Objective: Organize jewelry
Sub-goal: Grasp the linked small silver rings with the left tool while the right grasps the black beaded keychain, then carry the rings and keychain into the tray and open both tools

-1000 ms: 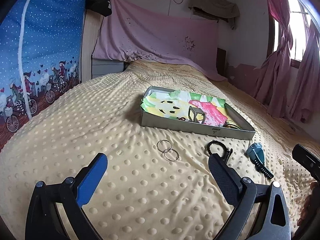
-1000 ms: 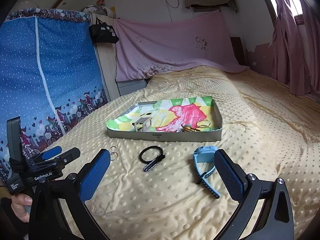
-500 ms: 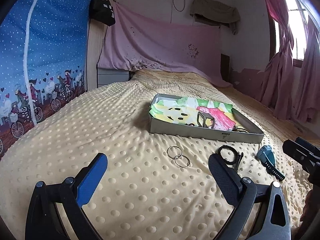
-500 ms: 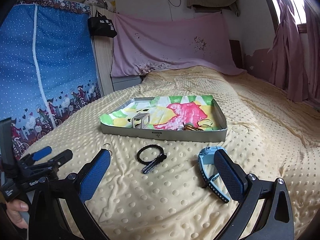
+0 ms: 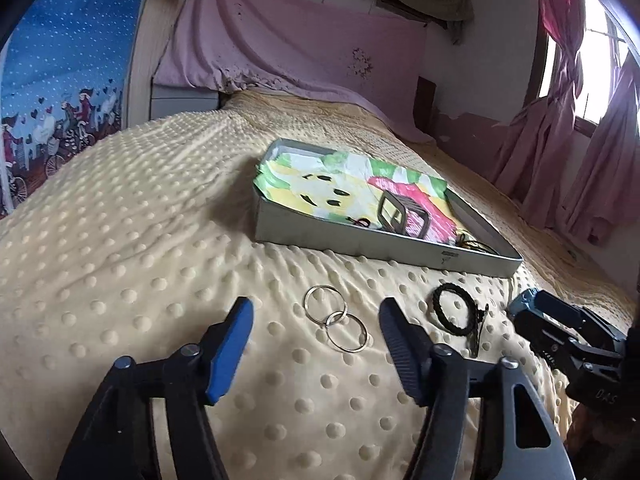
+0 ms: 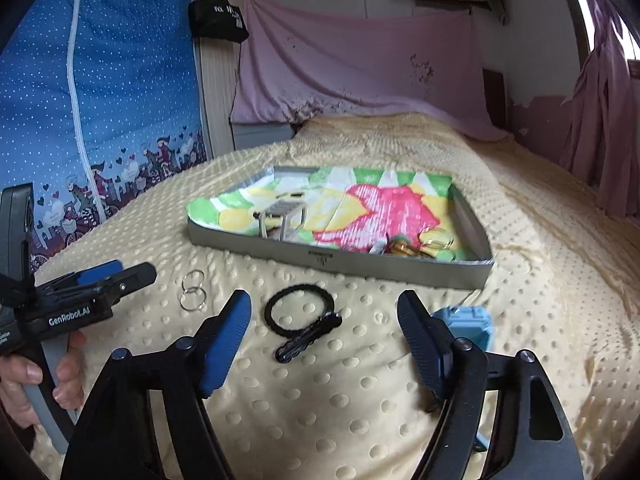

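Two linked silver rings [image 5: 335, 321] lie on the yellow dotted blanket, between the open fingers of my left gripper [image 5: 316, 312]. They also show in the right wrist view [image 6: 193, 291]. A black hair tie with a clip [image 5: 460, 318] lies to their right; in the right wrist view it [image 6: 301, 316] sits between the open fingers of my right gripper [image 6: 324, 306]. A blue watch [image 6: 470, 326] lies behind the right finger. The grey tray [image 5: 360, 240], lined with a bright printed sheet, holds a square buckle [image 5: 402, 214] and gold pieces [image 6: 420, 242].
The blanket [image 5: 120, 240] covers the whole bed. A blue patterned panel [image 6: 100, 100] stands to the left, a pink sheet [image 6: 360, 60] hangs at the head, pink curtains [image 5: 580, 140] to the right. The right gripper's body [image 5: 572, 332] shows at the left view's right edge.
Both grippers have moved forward and down toward the blanket. The rings now sit between the left fingers and the hair tie between the right fingers. The items have not moved.
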The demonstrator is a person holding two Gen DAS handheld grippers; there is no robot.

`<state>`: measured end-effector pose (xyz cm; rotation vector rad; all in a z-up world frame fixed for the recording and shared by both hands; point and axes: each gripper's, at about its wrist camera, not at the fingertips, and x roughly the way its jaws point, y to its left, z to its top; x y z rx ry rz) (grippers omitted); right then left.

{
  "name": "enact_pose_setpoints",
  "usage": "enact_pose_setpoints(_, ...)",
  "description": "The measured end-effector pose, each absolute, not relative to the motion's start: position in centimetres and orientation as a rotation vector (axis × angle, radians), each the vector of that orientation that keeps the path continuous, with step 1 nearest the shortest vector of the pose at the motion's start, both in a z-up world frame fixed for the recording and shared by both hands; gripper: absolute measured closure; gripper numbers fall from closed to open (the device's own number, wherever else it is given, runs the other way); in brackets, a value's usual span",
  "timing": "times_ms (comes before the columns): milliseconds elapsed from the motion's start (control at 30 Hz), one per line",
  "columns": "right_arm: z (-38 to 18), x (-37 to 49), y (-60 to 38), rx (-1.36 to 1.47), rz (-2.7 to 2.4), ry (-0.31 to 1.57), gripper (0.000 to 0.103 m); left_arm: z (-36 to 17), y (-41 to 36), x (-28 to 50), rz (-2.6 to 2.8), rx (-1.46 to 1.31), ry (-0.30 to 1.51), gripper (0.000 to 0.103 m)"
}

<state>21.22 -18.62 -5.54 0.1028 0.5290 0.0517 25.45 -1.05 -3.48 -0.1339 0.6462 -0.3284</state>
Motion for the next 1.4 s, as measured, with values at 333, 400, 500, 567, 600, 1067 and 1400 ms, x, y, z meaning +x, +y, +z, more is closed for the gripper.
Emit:
enact_pose_setpoints(333,-9.4,24.4,-17.8,0.117,0.121,0.663,0.04,-6.2,-2.0,28.1,-0.409,-0.166,0.803,0.07)
enact_pose_setpoints(400,-10.0,24.8,-17.9,0.126,0.115,0.688,0.046,-6.2,-2.2,27.9,-0.41,-0.153,0.801,0.078)
enact_pose_setpoints(500,-10.4,25.0,-18.0,0.132,0.11,0.704,0.047,-6.5,-2.4,28.0,-0.413,-0.142,0.818,0.095)
enact_pose_setpoints(567,-10.5,25.0,-17.9,0.128,0.114,0.711,0.047,-6.5,-2.3,28.0,-0.42,-0.148,0.818,0.097)
enact_pose_setpoints(600,-10.6,25.0,-17.8,0.129,0.115,0.712,0.049,-6.5,-2.3,28.0,-0.424,-0.151,0.817,0.099)
enact_pose_setpoints(1067,-10.7,24.5,-19.3,0.212,0.089,0.725,0.09,-5.2,-2.9,25.9,-0.473,-0.126,0.758,0.1)
enact_pose_setpoints(1400,-10.2,23.9,-19.2,0.221,0.094,0.681,0.091,-4.3,-3.6,24.6,-0.484,-0.111,0.702,0.1)
